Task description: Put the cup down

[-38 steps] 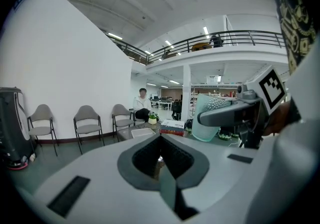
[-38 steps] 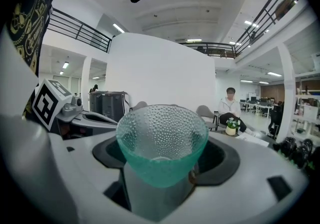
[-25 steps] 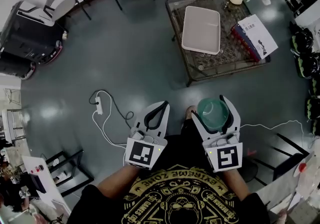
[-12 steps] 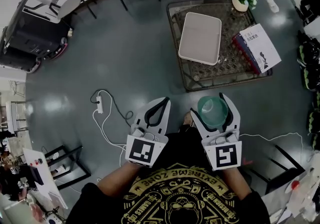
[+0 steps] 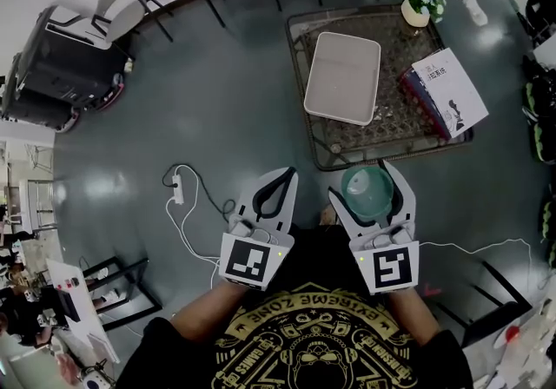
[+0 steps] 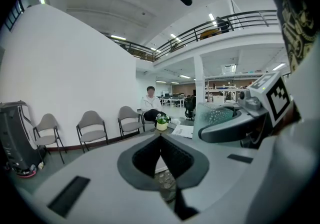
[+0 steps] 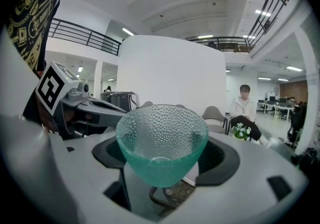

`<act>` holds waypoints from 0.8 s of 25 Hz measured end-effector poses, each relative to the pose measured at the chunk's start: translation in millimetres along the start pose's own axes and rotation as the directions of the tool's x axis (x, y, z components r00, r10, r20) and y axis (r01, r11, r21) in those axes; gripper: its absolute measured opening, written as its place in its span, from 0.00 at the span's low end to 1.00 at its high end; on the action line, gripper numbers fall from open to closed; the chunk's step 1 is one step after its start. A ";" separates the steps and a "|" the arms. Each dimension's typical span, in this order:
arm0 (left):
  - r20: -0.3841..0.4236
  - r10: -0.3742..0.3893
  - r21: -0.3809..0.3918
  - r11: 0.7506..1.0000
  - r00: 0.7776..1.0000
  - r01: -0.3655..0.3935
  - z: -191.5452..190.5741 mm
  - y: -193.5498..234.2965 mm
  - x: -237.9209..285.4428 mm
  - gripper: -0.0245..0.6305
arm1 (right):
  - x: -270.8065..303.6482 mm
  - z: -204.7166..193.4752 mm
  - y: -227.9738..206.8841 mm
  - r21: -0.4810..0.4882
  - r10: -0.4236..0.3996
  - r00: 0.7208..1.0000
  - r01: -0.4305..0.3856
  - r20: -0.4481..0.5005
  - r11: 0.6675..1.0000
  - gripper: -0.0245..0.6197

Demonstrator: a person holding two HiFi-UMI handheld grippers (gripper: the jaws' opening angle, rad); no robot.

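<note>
Currently the right gripper (image 5: 367, 181) holds the green glass cup (image 5: 367, 194) between its two jaws, which are closed against the sides of the cup. In the right gripper view the cup (image 7: 161, 140) stands upright, with the wide dotted rim up and the narrow base down, and it looks empty. It rests on nothing. From the head view it hangs just at the near edge of the low wicker counter (image 5: 395, 131). The left gripper (image 5: 280, 179) is empty. Its jaw tips are together, and only the hollow between the pads is open.

The counter lies straight to the far side of the cup, so the right gripper is the nearer one. I think it must go forward and then down. A bare part of the counter shows between the white tray (image 5: 343, 77) on the left and the book (image 5: 445, 83) on the right, and this seems the natural place. The cup's axis should be vertical, so that the base meets the counter flat.
</note>
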State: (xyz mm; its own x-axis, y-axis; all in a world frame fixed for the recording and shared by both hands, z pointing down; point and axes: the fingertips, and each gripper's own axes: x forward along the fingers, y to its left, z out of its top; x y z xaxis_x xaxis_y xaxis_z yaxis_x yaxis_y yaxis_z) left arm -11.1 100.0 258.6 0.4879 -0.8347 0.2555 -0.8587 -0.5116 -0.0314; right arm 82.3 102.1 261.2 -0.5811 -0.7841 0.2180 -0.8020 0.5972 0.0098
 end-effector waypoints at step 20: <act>-0.014 -0.149 0.017 0.989 0.989 0.149 4.7 30.0 57.7 0.02 | 42.2 1.8 -22.7 0.026 -0.130 0.991 0.131 -0.042 0.991 0.64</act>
State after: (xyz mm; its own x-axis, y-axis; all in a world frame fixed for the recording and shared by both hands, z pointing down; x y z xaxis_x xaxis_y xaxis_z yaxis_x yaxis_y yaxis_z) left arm -8.0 35.5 267.9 0.6084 -0.7461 0.2704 -0.7734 -0.6338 -0.0088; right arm 75.8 55.2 268.4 -0.4659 -0.8472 0.2554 -0.8745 0.4848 0.0129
